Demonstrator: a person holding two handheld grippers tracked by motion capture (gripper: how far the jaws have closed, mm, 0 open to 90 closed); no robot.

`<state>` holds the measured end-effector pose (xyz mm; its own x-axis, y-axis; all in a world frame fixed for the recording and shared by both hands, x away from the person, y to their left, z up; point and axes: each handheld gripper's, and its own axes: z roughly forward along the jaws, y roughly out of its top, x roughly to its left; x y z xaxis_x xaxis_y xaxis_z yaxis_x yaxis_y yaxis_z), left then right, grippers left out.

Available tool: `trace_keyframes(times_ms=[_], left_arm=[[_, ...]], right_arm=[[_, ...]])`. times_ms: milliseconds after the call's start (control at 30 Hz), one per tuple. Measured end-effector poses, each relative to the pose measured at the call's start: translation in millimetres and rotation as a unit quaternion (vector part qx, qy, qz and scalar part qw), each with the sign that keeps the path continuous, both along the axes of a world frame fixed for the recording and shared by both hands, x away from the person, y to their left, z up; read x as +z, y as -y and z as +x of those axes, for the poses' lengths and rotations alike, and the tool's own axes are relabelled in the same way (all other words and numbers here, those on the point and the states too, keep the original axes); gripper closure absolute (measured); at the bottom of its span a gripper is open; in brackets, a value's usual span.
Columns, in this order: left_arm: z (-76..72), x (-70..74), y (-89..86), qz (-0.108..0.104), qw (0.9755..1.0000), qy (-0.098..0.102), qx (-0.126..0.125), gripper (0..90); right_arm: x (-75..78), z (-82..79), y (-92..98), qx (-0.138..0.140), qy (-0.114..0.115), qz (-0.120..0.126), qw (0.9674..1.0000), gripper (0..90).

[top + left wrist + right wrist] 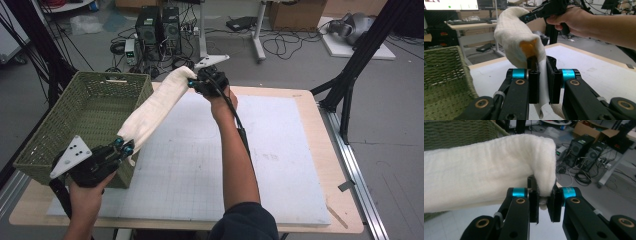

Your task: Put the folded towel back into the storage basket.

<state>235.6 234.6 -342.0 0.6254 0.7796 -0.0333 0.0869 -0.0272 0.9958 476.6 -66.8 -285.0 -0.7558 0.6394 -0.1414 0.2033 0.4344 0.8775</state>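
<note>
In the high view, a folded white cloth [152, 107] is held stretched in the air between the left gripper [123, 146] and the right gripper [192, 83], beside a green woven basket [80, 115] and above the tabletop [300, 165]. In the left gripper view, the jaws are pinched on one end of the cloth [516, 40]. In the right gripper view, the jaws are clamped on its other end [486, 182].

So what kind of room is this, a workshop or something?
Most likely a robotics or data-recording lab: desktop computer towers sit on the floor amid tangled cables, black frame struts flank the table, and a cardboard box stands behind.
</note>
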Motion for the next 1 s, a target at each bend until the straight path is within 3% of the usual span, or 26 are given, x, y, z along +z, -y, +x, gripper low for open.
trace_keyframes(times_ms=[100, 200, 267, 367, 500, 667, 900, 1000], left_arm=[[-1.7, -0.4, -7.9, -0.001, 1.0000, 0.001, 0.010, 82.3], [-3.3, -3.4, -15.5, -0.009, 0.9998, -0.001, 0.018, 82.3], [-3.7, -5.0, -20.6, -0.014, 0.9995, -0.002, 0.026, 82.4], [-4.9, -4.3, -29.7, -0.012, 0.9990, -0.001, 0.043, 82.4], [-7.9, -3.7, -44.6, -0.016, 0.9980, 0.001, 0.061, 82.4], [-11.2, -6.8, -57.2, -0.021, 0.9963, -0.004, 0.083, 82.4], [-13.6, -7.9, -67.5, -0.013, 0.9944, -0.007, 0.105, 82.4], [-14.5, -8.2, -70.4, -0.001, 0.9932, -0.008, 0.116, 82.3]], right_arm=[[8.0, 7.5, -25.2, 0.011, 0.007, -0.003, 0.9999, 81.9], [12.2, 11.2, -37.4, 0.016, 0.009, -0.004, 0.9998, 81.8], [16.3, 15.8, -48.9, 0.021, 0.010, 0.007, 0.9997, 81.9], [20.0, 21.9, -69.8, 0.032, 0.014, 0.001, 0.9994, 81.9], [16.9, 29.6, -99.3, 0.047, 0.010, 0.000, 0.9988, 81.9], [11.2, 34.2, -119.4, 0.054, 0.001, -0.004, 0.9985, 81.8], [12.3, 41.4, -154.5, 0.070, 0.003, -0.010, 0.9975, 81.8], [13.2, 44.5, -167.3, 0.073, 0.004, -0.015, 0.9972, 81.8]])
